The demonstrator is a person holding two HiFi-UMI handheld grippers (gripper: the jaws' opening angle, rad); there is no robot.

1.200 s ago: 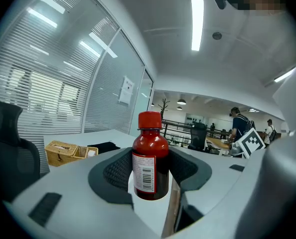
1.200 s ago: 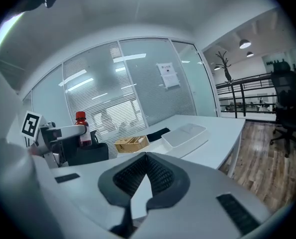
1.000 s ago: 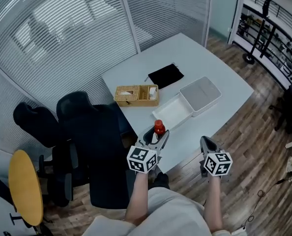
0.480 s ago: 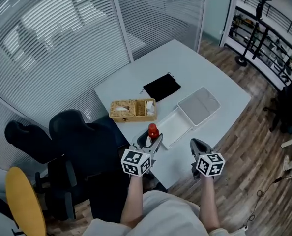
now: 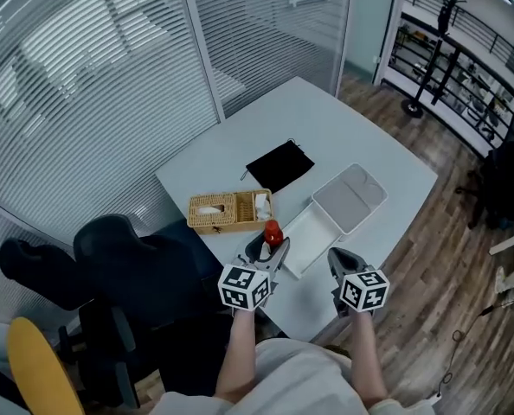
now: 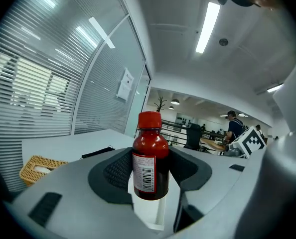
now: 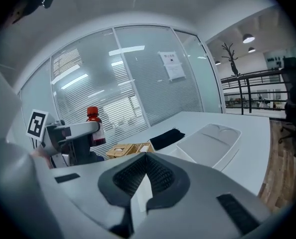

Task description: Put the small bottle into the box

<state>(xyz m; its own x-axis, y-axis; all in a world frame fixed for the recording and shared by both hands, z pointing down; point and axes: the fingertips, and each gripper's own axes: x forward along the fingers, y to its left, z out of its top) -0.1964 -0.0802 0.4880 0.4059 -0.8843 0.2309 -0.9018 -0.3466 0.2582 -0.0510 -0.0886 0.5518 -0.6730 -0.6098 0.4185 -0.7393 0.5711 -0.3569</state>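
At the near edge of the pale table [image 5: 326, 119], the person holds both tools up side by side. The left hand-held gripper [image 5: 267, 251] is clamped on the small bottle [image 5: 273, 232], which stands upright between its jaws. It is dark red with a red cap and a white barcode label, pinched round its lower body. The bottle hangs in the air, just beside the white half of the open box [image 5: 302, 228] and not inside it. The box's greyer half [image 5: 350, 195] lies next to the white one, farther along the table. The right hand-held gripper [image 5: 339, 260] sits level with the left and a little apart from it, its jaws together with nothing between them. A wicker basket [image 5: 229, 212] lies close behind the bottle, and a black pouch [image 5: 280, 164] lies beyond that.
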